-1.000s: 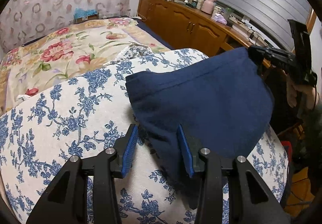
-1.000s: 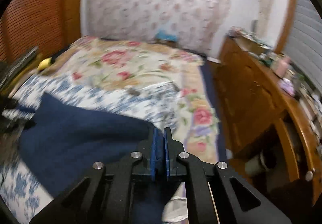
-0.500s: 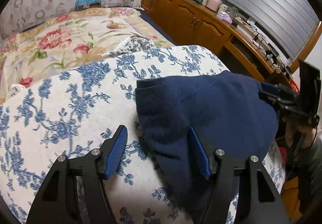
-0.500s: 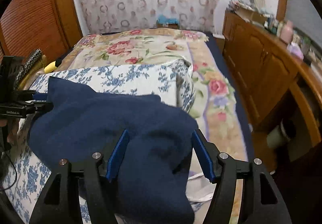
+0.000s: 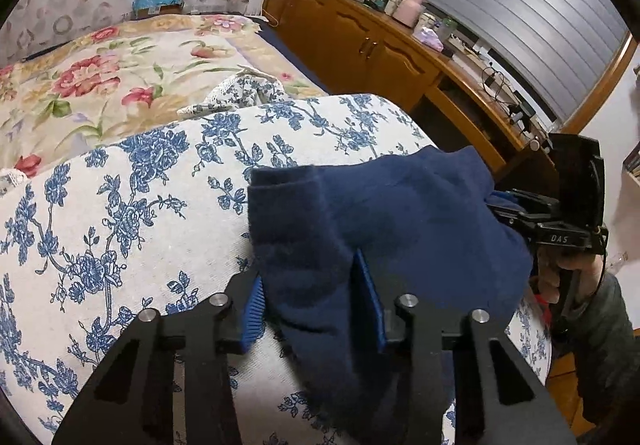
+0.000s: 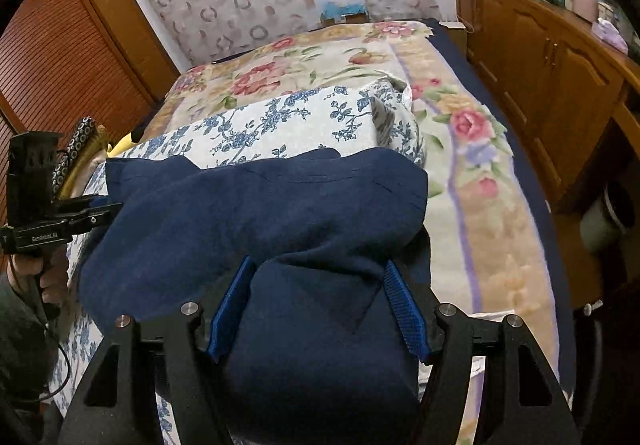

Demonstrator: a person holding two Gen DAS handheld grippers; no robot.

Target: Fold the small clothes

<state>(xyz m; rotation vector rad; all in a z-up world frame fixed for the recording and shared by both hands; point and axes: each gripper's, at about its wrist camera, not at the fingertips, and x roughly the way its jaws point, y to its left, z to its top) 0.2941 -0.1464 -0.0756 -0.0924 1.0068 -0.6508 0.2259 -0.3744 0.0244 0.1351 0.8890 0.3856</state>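
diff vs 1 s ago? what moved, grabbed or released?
Right hand-held gripper let go of the navy garment; its jaws opened, cloth lies loose between them. The raised side dropped onto the blue-floral cushion. Left hand-held gripper jaws just narrowed around the cloth's edge. Cushion unmoved.

The right gripper (image 6: 316, 305) stands wide open over a navy garment (image 6: 256, 213) on a blue-flowered cushion (image 6: 280, 121); the left gripper (image 6: 100, 211) touches the garment's far edge.

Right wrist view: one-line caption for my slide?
Open right gripper straddles a folded navy-blue knit garment on a blue-floral white cushion.
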